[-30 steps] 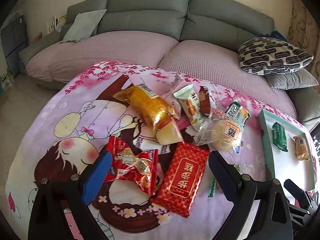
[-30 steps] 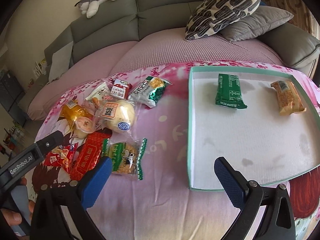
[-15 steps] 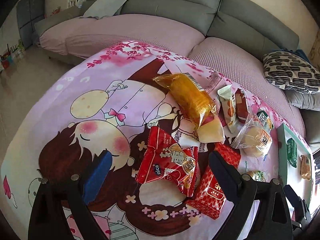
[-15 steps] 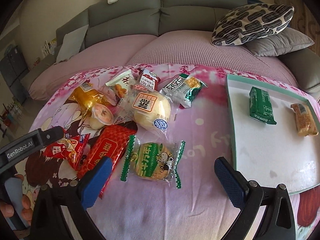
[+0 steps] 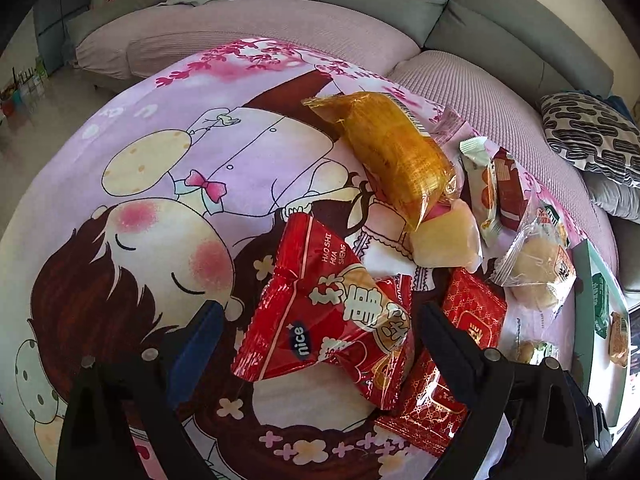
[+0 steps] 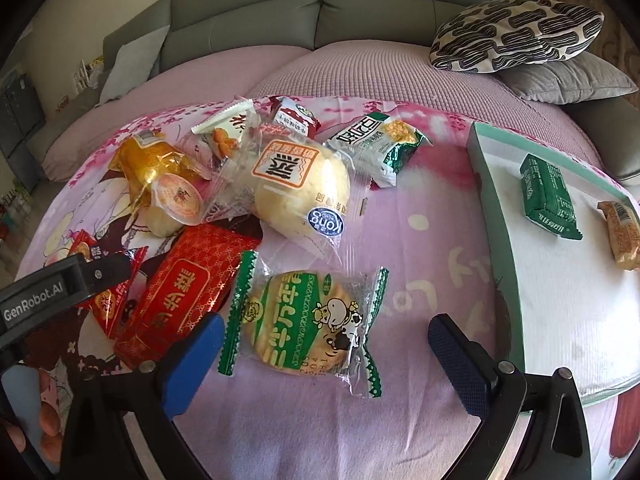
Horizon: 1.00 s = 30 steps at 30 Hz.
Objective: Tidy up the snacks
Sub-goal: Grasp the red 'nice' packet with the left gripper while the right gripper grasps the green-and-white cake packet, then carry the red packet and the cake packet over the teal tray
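Left hand-held gripper (image 5: 316,328) apart over red peanut bag (image 5: 328,316), right hand-held gripper (image 6: 326,338) apart, tray (image 6: 496,216) cut off

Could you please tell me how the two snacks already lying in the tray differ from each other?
The green packet is dark and opaque, while the orange bar shows a golden, grainy look. The green packet lies nearer the tray's left wall; the orange bar lies further right, cut off by the picture's edge. Both lie flat at the tray's far end.

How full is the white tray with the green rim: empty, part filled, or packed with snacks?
Part filled. The tray holds only a green packet and an orange-brown packet; the rest of its white floor is bare.
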Motion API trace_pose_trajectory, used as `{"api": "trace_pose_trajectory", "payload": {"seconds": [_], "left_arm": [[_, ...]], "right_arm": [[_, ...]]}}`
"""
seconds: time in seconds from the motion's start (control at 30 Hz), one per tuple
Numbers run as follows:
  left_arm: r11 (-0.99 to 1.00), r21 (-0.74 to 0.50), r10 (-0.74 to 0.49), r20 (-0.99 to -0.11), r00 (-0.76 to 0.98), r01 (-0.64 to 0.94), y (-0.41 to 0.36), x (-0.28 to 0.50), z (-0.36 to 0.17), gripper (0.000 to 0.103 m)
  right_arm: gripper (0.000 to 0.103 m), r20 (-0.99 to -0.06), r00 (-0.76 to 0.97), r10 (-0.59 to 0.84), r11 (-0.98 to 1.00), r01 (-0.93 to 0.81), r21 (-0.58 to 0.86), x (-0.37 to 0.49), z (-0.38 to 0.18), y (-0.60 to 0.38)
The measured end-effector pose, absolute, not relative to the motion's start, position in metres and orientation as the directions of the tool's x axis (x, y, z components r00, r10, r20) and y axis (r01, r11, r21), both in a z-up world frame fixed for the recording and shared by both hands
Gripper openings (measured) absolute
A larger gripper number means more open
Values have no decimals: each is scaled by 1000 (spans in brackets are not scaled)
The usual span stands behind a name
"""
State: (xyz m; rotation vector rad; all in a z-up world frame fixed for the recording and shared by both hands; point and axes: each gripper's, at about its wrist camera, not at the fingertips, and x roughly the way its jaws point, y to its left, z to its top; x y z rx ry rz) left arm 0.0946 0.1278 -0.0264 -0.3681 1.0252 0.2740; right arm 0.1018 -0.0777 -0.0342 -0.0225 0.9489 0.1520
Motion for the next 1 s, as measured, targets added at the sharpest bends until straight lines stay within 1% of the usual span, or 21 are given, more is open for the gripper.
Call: {"api": "trace_pose_trajectory", "payload": {"seconds": [0.17,0.2,0.23,0.3,0.33,0.4,0.43,0.47,0.63,0.83,1.0], "left_arm": [[907,-166,58,-861,505,-387,126,96,-26,96],[907,-173,52,-859,510,-384,126,95,-25,91],[907,-179,48,-856,514,-382,126,95,-24,88],[906,-190,39,-852,522,-378,126,95,-23,74],[906,-195,34,-850,525,-375,125,94,-22,71],[907,-202,26,-849,529,-370,124,94,-21,62],[908,-204,24,-847,530,-367,123,94,-20,60],[909,-204,23,-846,533,-364,122,94,-20,59],[912,-211,19,-835,550,-351,120,92,-14,58],[914,-218,24,-812,583,-341,119,88,0,58],[916,-228,27,-786,618,-329,116,82,17,58]], "right_arm": [[102,-809,580,98,990,-138,21,101,-37,-75],[101,-807,582,100,990,-137,24,100,-36,-75],[98,-804,586,101,991,-134,26,100,-35,-75],[87,-796,598,94,992,-125,23,98,-32,-76],[77,-794,600,97,992,-124,28,97,-31,-77],[75,-799,593,100,992,-117,38,98,-30,-79],[71,-801,591,97,993,-115,36,98,-30,-79],[68,-802,590,96,993,-114,35,98,-30,-80],[61,-801,588,113,993,-102,66,98,-27,-86],[59,-794,595,129,991,-103,84,94,-19,-88],[59,-769,625,132,991,-109,82,86,-3,-91]]}}
